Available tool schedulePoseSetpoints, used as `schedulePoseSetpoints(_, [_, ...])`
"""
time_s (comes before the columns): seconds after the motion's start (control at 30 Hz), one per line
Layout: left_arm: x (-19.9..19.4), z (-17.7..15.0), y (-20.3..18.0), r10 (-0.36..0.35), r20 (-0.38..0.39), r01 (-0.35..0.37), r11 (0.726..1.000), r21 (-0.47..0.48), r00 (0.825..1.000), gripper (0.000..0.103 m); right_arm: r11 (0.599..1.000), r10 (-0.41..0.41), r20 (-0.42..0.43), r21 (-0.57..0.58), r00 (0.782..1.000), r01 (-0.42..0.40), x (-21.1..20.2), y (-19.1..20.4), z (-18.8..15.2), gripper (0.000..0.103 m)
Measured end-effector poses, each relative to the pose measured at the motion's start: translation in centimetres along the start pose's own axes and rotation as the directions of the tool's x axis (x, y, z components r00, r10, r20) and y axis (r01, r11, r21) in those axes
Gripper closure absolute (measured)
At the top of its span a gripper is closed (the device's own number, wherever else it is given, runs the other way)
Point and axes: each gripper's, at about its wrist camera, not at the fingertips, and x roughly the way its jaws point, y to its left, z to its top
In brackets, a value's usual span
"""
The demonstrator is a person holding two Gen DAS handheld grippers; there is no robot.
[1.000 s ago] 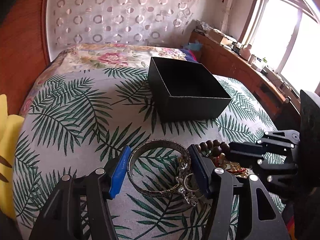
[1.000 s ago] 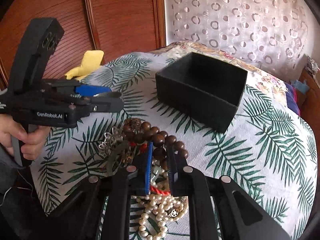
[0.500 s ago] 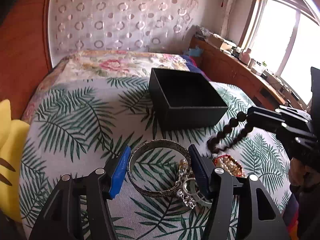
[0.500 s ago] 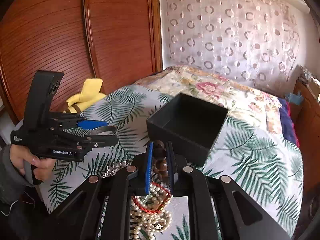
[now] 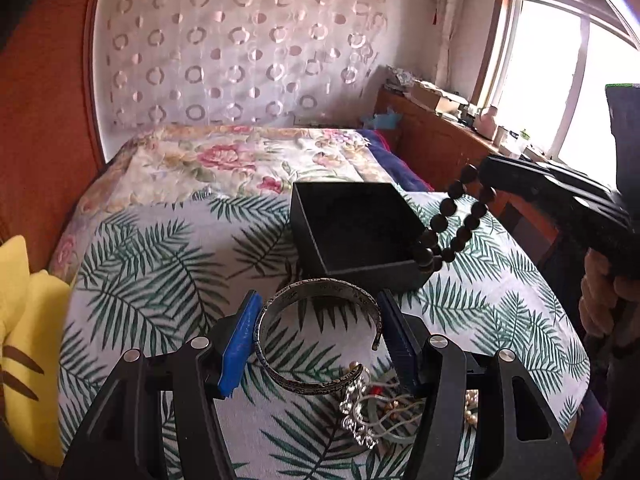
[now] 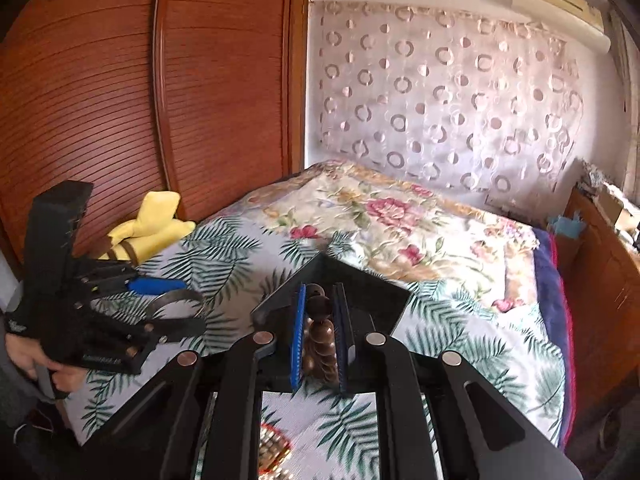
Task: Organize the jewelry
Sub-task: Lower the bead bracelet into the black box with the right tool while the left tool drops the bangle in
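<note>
Left wrist view: silver bangle (image 5: 318, 334) is gripped between the pads of the left tool (image 5: 320, 340), above the bed (image 5: 160, 280). Tangled chains (image 5: 372, 412) lie underneath, partly hidden. Bead bracelet (image 5: 452, 228) dangles over the black box (image 5: 352, 232), far right, pinched by the right tool (image 6: 319, 340); beads are blurred in the right wrist view.

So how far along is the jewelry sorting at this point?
Early. The black box looks empty, so nothing appears sorted yet. In hand: the right claw grips the dark bead bracelet, which dangles at the box's near right corner. The left claw spans the silver cuff bangle, apparently lifted off the bedspread. Left: a tangle of silver chain and pearls near it.
</note>
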Motion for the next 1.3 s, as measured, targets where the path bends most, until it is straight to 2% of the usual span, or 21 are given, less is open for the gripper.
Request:
schedulePoseSetpoints(0.27, [1.0,1.9,-0.3,0.007,0.014,-0.007,1.000,0.022,1.000,0.046,0.999,-0.029,-0.042,0.022,0.999,0.030,3.3,-1.7,0.9,0.088])
schedulePoseSetpoints(0.53, [3.2,3.2,-0.6,0.014,0.007,-0.014,0.999,0.031,1.000,0.046,0.996,0.006,-0.145,0.092,0.989,0.008,6.9,-2.7,-2.1,0.087])
schedulePoseSetpoints(0.57, [3.5,3.3,-0.8,0.015,0.006,-0.015,0.999,0.032,1.000,0.046,0.995,0.015,-0.150,0.104,0.989,0.001,7.0,-2.7,-2.5,0.085])
schedulePoseSetpoints(0.6, [3.7,3.5,-0.8,0.016,0.005,-0.017,0.999,0.032,1.000,0.046,0.994,0.017,-0.153,0.111,0.988,0.000,7.1,-2.8,-2.7,0.076])
schedulePoseSetpoints(0.67, [4.2,3.7,-0.8,0.019,0.000,-0.019,0.999,0.031,1.000,0.046,0.992,0.031,-0.151,0.126,0.988,-0.011,7.1,-2.8,-3.2,0.062])
schedulePoseSetpoints(0.7, [4.4,3.8,-0.9,0.019,-0.001,-0.019,0.999,0.031,1.000,0.046,0.991,0.034,-0.147,0.132,0.989,-0.014,6.9,-2.9,-3.3,0.059])
schedulePoseSetpoints(1.0, [7.2,4.7,-2.4,0.033,-0.032,-0.031,0.997,0.066,0.999,0.046,0.987,0.003,-0.109,0.162,0.994,0.015,4.2,-4.7,-4.5,0.059])
schedulePoseSetpoints(1.3, [9.3,4.2,-4.4,0.060,-0.066,-0.051,0.991,0.126,0.996,0.046,0.987,-0.002,-0.100,0.160,0.995,0.018,2.7,-4.4,-6.4,0.059])
